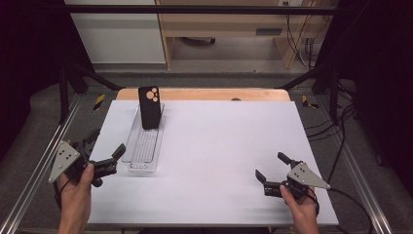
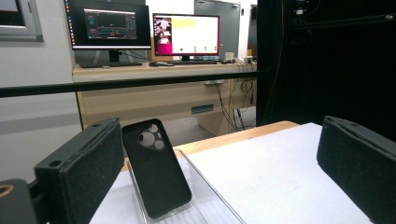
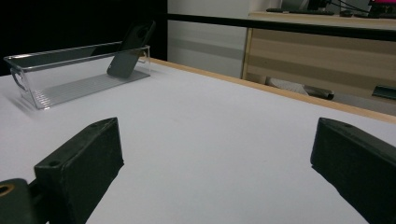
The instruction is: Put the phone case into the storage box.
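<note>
Black phone case [image 1: 149, 107] leans upright in clear tray [image 1: 142, 165].

No readable text, labels, brands or numbers anywhere. Two monitors [image 2: 149, 30] in the left gripper view show screen content, but it is too small and blurred to read. The black phone case [image 2: 156, 168] shows camera cutouts and no logo or print on the visible side. The clear tray [image 1: 142, 146], the white tabletop [image 1: 219, 156] and the grey plates on both claws carry no markings. Yellow-black hazard tape strips [image 1: 99, 101] sit at the frame corners beside the tabletop: stripes only, no lettering.
</note>
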Tool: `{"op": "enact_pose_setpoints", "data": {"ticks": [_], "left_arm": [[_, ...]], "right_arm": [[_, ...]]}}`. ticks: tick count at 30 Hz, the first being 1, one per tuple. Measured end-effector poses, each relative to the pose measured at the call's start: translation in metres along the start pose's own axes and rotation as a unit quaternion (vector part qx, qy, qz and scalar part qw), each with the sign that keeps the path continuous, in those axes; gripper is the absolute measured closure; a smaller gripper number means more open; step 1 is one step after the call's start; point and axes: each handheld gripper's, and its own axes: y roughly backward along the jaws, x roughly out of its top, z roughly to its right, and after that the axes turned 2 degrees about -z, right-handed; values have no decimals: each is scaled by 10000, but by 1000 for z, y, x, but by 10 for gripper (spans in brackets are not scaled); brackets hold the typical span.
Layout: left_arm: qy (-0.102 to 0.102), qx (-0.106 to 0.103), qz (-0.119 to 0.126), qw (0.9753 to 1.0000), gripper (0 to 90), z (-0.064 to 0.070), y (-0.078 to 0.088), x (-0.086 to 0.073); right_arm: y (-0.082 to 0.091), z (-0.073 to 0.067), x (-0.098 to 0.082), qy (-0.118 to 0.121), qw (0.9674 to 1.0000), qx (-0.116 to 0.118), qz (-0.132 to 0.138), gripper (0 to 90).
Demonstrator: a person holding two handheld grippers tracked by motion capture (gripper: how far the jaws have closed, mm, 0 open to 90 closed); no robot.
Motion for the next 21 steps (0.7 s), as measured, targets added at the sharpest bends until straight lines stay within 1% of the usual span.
{"op": "enact_pose_setpoints", "data": {"ticks": [12,15,17,21], "left_arm": [[-28,-54,-37,10000,2,4,0,-12],[-67,-63,-62,9999,0,4,0,-15],[-55,-100,-65,9999,0,5,0,-17],[-41,-101,-66,9999,0,5,1,-20]], "right_arm": [[0,0,0,6,10000,-3,3,26],[0,0,0,5,10000,-2,5,26],[0,0,0,10,10000,-3,4,26],[0,0,0,11,10000,-7,6,26]]}}
